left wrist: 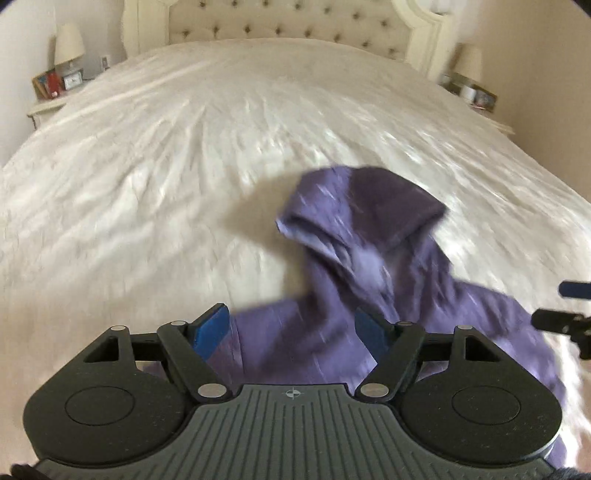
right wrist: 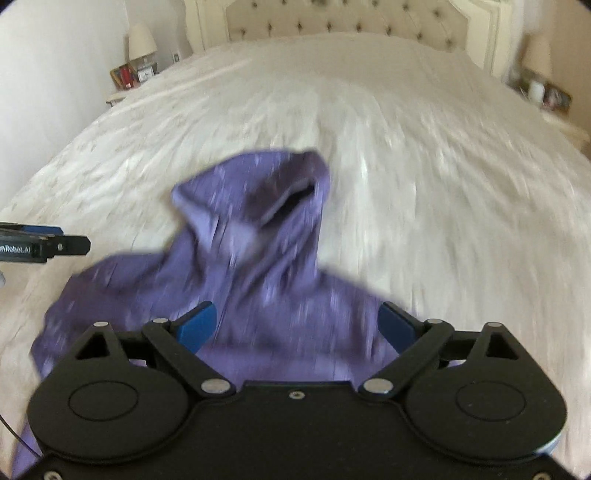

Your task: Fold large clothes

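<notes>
A purple hoodie (left wrist: 399,280) (right wrist: 258,273) lies on the white bed (left wrist: 147,166) (right wrist: 443,192), its hood (left wrist: 362,206) (right wrist: 266,188) bunched up and pointing toward the headboard. My left gripper (left wrist: 290,317) hovers over the garment's near left part with its blue pads apart; fabric shows in the gap, but neither pad presses on it. My right gripper (right wrist: 295,308) hangs wide open above the body of the hoodie, holding nothing. Each gripper's tip pokes into the other's view at the edge: the right gripper (left wrist: 565,306) and the left gripper (right wrist: 55,240). Both pictures are motion-blurred.
A tufted headboard (left wrist: 295,22) (right wrist: 351,22) stands at the far end. Nightstands with a lamp (left wrist: 68,44) (right wrist: 142,40) and small items flank the bed on the left, and a second lamp (left wrist: 471,62) stands on the right. The bedspread stretches widely around the hoodie.
</notes>
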A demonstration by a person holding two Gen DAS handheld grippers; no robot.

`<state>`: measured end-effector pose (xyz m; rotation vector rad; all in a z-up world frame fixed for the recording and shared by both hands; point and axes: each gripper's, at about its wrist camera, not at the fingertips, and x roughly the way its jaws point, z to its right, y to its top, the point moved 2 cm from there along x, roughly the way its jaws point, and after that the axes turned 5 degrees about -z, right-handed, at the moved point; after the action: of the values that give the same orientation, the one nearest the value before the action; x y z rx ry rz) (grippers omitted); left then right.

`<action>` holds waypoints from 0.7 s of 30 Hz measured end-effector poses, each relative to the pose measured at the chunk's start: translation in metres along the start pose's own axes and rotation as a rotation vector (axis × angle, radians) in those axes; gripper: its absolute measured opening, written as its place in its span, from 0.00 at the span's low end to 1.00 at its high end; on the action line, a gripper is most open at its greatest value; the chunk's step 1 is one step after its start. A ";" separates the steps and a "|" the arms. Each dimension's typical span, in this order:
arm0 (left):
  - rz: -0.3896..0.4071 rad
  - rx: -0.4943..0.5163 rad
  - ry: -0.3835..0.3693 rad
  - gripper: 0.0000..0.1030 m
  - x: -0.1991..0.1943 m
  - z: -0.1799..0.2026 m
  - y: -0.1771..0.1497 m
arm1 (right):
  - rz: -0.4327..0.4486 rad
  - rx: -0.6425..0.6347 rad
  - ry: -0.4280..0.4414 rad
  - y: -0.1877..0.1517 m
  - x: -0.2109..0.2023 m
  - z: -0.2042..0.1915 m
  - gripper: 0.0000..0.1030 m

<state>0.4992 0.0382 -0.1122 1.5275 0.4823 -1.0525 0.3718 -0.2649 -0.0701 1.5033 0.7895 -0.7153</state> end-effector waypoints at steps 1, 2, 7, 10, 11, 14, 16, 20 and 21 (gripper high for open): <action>0.000 -0.001 0.010 0.72 0.010 0.000 0.008 | 0.009 -0.008 -0.002 0.011 0.010 0.001 0.92; -0.004 -0.003 0.018 0.72 0.019 0.000 0.014 | 0.014 -0.015 -0.003 0.021 0.020 0.001 0.93; -0.048 -0.019 0.027 0.72 0.066 0.001 0.026 | 0.001 -0.022 -0.007 0.051 0.080 0.002 0.93; -0.079 -0.025 0.025 0.72 0.088 0.001 0.027 | -0.030 -0.034 -0.022 0.056 0.113 0.002 0.93; -0.081 -0.031 0.022 0.72 0.092 0.001 0.026 | -0.039 -0.034 -0.027 0.057 0.123 0.003 0.93; -0.061 -0.037 0.013 0.72 0.102 0.001 0.031 | -0.057 -0.032 -0.054 0.060 0.147 0.007 0.93; -0.057 -0.032 0.007 0.72 0.110 0.003 0.037 | -0.079 -0.027 -0.051 0.063 0.162 0.011 0.93; -0.052 0.003 0.006 0.72 0.123 0.010 0.048 | -0.034 -0.202 -0.101 0.073 0.171 0.010 0.90; -0.049 0.017 0.008 0.72 0.126 0.013 0.050 | 0.018 -0.231 -0.162 0.075 0.168 0.017 0.90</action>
<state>0.5984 -0.0177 -0.1863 1.5423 0.5195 -1.0907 0.5303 -0.2724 -0.1650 1.2272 0.7091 -0.6974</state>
